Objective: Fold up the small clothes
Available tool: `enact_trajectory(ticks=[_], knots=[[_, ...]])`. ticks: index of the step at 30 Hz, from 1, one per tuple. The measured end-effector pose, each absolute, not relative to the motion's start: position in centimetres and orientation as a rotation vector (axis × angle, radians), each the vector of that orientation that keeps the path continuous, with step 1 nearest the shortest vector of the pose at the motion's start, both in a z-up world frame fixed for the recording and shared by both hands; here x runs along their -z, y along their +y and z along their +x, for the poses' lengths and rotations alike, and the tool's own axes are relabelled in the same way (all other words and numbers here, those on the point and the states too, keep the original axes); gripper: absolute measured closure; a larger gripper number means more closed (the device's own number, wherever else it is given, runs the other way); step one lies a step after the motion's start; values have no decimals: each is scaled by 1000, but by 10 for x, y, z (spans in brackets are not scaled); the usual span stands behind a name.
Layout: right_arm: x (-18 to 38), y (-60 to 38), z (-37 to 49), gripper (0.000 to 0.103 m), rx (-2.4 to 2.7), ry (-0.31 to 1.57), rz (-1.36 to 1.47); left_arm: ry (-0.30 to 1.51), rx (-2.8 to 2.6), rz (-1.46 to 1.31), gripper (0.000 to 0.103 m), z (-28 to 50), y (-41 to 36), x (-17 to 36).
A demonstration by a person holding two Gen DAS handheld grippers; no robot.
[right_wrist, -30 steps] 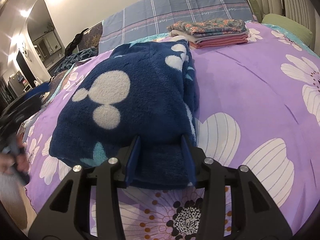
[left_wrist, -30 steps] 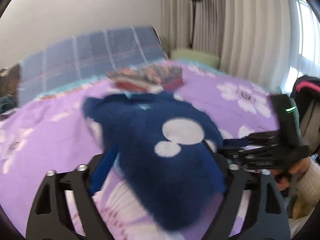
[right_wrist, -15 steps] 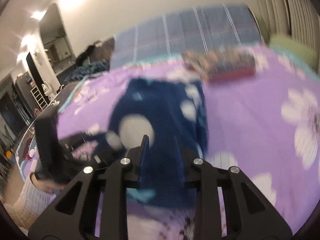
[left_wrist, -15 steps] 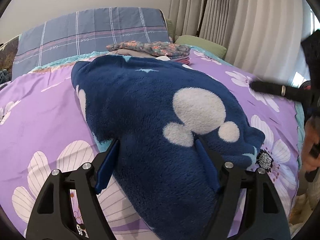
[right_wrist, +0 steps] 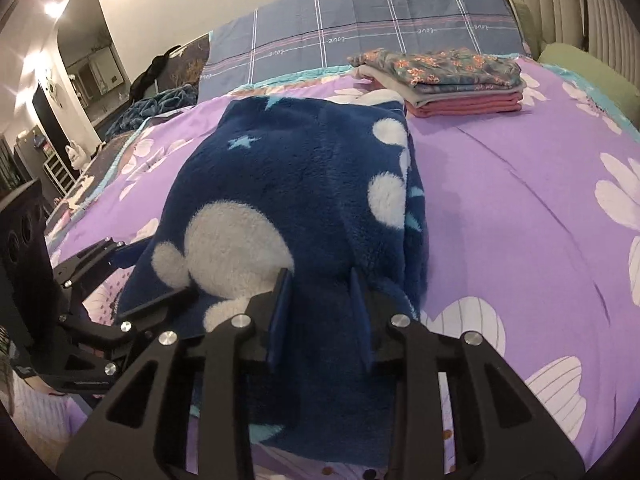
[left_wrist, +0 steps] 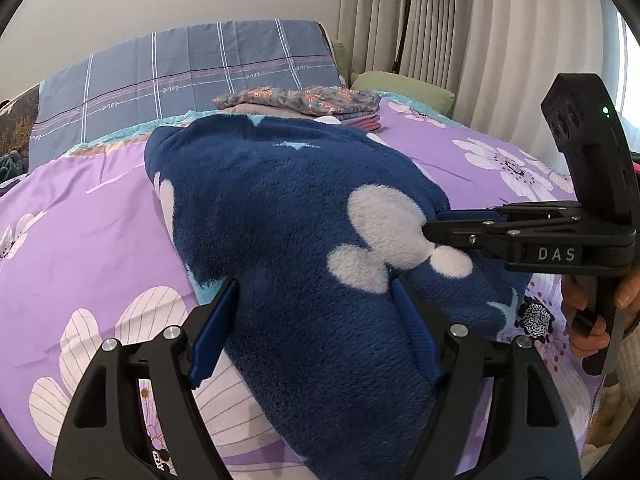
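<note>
A dark blue fleece garment [left_wrist: 300, 220] with white mouse-head patches lies folded lengthwise on the purple flowered bedspread [left_wrist: 80, 220]. My left gripper [left_wrist: 314, 286] stands open and wide over its near end. One finger is at the fleece's edge and the other is sunk into the pile. My right gripper [left_wrist: 432, 224] comes in from the right, its tips resting on a white patch. In the right wrist view the garment [right_wrist: 304, 184] runs away from my right gripper [right_wrist: 320, 276]. Its narrow jaws are opening, with fleece showing between them. My left gripper [right_wrist: 170, 267] sits at the garment's left corner.
A stack of folded clothes [right_wrist: 440, 76] with a floral piece on top sits at the head of the bed. Behind it are a grey plaid pillow [left_wrist: 180, 64] and a green pillow [left_wrist: 404, 84]. Curtains [left_wrist: 480, 40] hang to the right. A person's hand [left_wrist: 588, 320] holds the right gripper's handle.
The garment was raised and blurred a second ago; it now lies still on the bed with the left gripper down on it. The right gripper drew away, narrowed, and returned onto the white patch.
</note>
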State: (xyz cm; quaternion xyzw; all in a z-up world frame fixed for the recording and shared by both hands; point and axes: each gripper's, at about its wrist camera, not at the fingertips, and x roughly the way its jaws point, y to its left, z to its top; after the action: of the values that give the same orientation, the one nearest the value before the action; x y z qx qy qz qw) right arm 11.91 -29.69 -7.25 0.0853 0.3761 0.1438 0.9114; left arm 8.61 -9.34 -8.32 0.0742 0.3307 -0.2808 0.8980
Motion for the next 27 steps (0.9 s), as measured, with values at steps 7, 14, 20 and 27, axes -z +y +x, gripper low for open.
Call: enact_trajectory(ticks=[7, 14, 20, 27], knots=[[69, -294, 115, 72, -302, 763, 179, 680, 628, 83, 26, 95, -84, 61], [62, -295, 107, 69, -307, 755, 217, 709, 629, 61, 26, 159, -88, 45], [45, -322, 52, 25, -288, 736, 356, 708, 554, 178, 21, 156, -103, 72], [110, -356, 21, 22, -402, 967, 900, 703, 555, 189, 21, 155, -105, 74]])
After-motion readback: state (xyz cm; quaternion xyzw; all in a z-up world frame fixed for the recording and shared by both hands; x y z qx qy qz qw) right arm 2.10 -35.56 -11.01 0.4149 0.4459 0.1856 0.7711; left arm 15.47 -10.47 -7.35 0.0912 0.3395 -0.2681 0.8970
